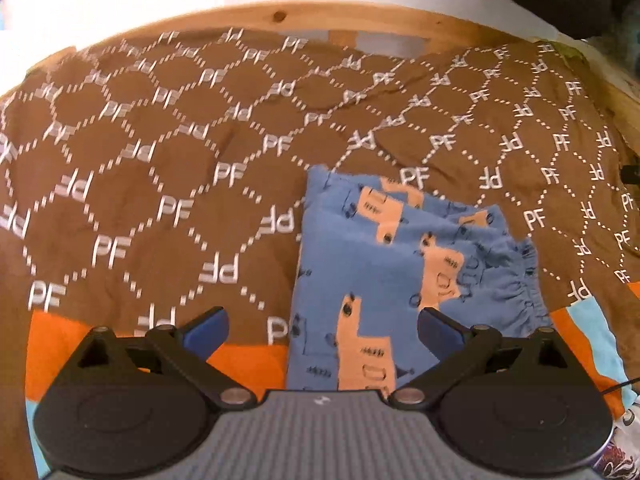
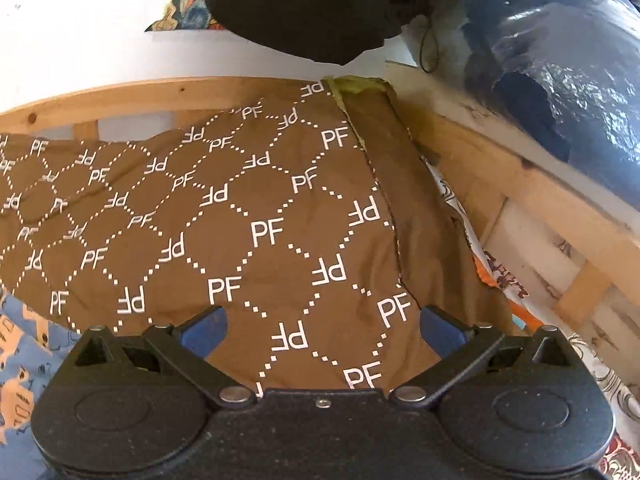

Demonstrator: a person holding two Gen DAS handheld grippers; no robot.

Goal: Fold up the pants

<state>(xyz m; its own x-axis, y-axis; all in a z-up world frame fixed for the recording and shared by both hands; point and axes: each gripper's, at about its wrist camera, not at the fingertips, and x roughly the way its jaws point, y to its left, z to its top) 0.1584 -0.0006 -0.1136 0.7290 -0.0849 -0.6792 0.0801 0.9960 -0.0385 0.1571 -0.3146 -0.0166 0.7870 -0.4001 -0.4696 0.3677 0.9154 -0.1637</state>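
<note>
The blue pants point(image 1: 384, 276) with orange llama shapes lie folded into a compact stack on the brown "PF" patterned blanket point(image 1: 160, 168); the gathered waistband is at the stack's right edge. My left gripper point(image 1: 323, 330) is open, hovering over the near end of the stack, holding nothing. In the right wrist view the pants point(image 2: 24, 356) show only at the lower left edge. My right gripper point(image 2: 323, 330) is open and empty over the blanket point(image 2: 240, 220), to the right of the pants.
A wooden bed frame rail point(image 1: 280, 16) runs along the far side, with a white wall behind. At right stand a wooden side rail point(image 2: 540, 200), a dark shiny blue bundle point(image 2: 560, 80) and a black cloth point(image 2: 300, 4). Orange and light-blue bedding point(image 1: 60, 344) lies near.
</note>
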